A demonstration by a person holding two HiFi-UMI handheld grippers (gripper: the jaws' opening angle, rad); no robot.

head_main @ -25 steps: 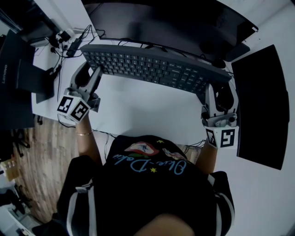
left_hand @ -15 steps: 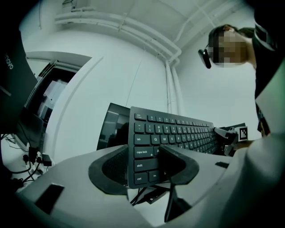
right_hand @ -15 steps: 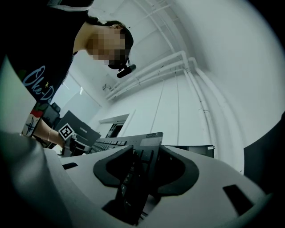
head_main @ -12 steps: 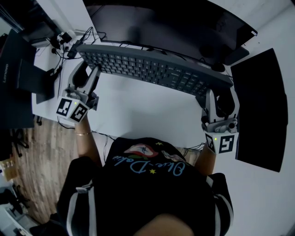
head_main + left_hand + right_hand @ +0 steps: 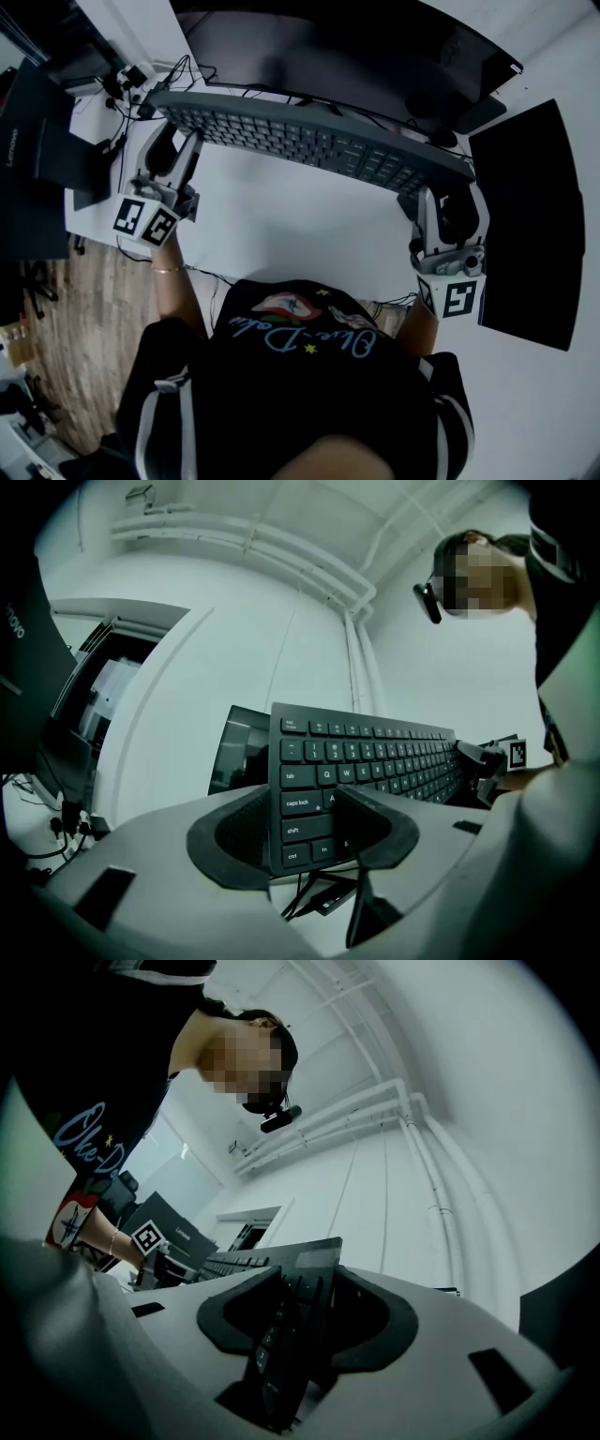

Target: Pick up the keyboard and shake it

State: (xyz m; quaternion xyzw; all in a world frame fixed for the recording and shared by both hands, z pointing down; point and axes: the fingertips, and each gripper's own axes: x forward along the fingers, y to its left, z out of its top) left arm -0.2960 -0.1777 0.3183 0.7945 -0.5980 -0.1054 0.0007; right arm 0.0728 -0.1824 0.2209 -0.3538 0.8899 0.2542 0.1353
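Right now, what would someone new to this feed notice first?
The long dark keyboard held up across the middle of the head view, above the white desk. The left gripper clamps its left end and the right gripper its right end. Behind it stands a big dark monitor.

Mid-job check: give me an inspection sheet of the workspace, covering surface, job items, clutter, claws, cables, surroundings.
Surface: white desk, bare below the keyboard.
Job's things: keyboard, held off the desk by both ends.
Clutter: black mat at right, dark laptop at left.
Claws: left claw shut on the keyboard's left end; right claw shut on its right end.
Cables: loose cables at the desk's back left corner.
Surroundings: monitor behind the keyboard; wooden floor at left.
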